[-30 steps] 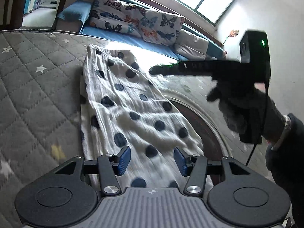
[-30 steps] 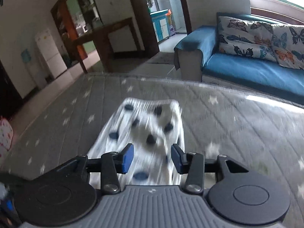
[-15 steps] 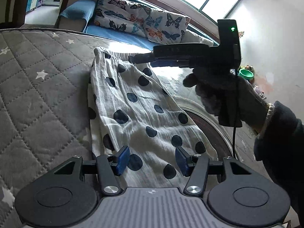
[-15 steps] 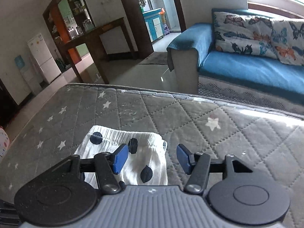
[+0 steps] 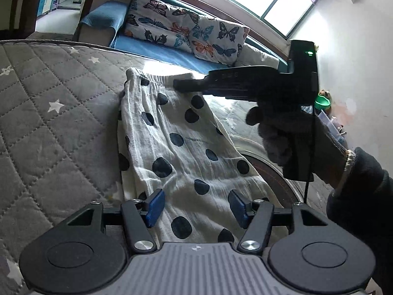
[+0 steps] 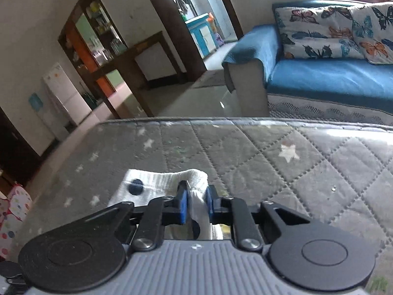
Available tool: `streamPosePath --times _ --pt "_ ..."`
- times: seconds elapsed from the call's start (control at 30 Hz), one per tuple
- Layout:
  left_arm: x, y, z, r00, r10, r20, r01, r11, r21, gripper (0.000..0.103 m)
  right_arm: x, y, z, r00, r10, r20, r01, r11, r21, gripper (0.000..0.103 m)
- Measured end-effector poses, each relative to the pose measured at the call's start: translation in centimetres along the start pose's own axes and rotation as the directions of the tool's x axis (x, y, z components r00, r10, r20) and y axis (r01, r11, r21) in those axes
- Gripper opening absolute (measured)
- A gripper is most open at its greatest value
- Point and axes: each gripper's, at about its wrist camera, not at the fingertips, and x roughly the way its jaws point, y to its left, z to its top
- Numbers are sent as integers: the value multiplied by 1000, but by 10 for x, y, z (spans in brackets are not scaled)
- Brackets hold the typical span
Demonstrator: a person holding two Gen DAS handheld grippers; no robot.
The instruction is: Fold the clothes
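Observation:
A white garment with dark polka dots (image 5: 181,147) lies stretched along the grey quilted star-print cover (image 5: 49,127). My left gripper (image 5: 196,209) hovers over its near end. Its jaws are opening, the cloth lies under the blue pads (image 5: 154,207), and nothing is pinched. At the far end, my right gripper (image 5: 180,83), held by a gloved hand (image 5: 282,127), sits at the gathered waistband. In the right wrist view the right gripper (image 6: 196,204) is closing, with its blue pads (image 6: 183,205) pressing a corner of the waistband (image 6: 194,177) between them.
A blue sofa (image 6: 319,78) with butterfly cushions (image 5: 186,32) stands just past the cover's far edge (image 6: 245,120). A brown curved rim (image 5: 272,169) shows right of the garment. A dark wooden table (image 6: 137,61) and a white fridge (image 6: 63,91) stand further back.
The right gripper came down to the garment's far end and closed on the waistband corner. The left gripper shifted slightly along the near end and its jaws widened a little.

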Motion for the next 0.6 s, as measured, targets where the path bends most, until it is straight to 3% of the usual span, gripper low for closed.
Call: streamPosePath --times 0.1,0.33,0.6 --pt "-3 3 -2 1000 -5 8 5 1000 -16 62 -16 5 1 998 48 28 -48 999 15 12" --pt "-26 8 -11 999 15 40 -14 999 -30 66 -59 39 -6 992 114 44 -110 990 -91 12" --pt "-75 30 -32 993 65 97 -54 993 -109 68 -118 97 -47 988 151 7 -144 956 -254 12"
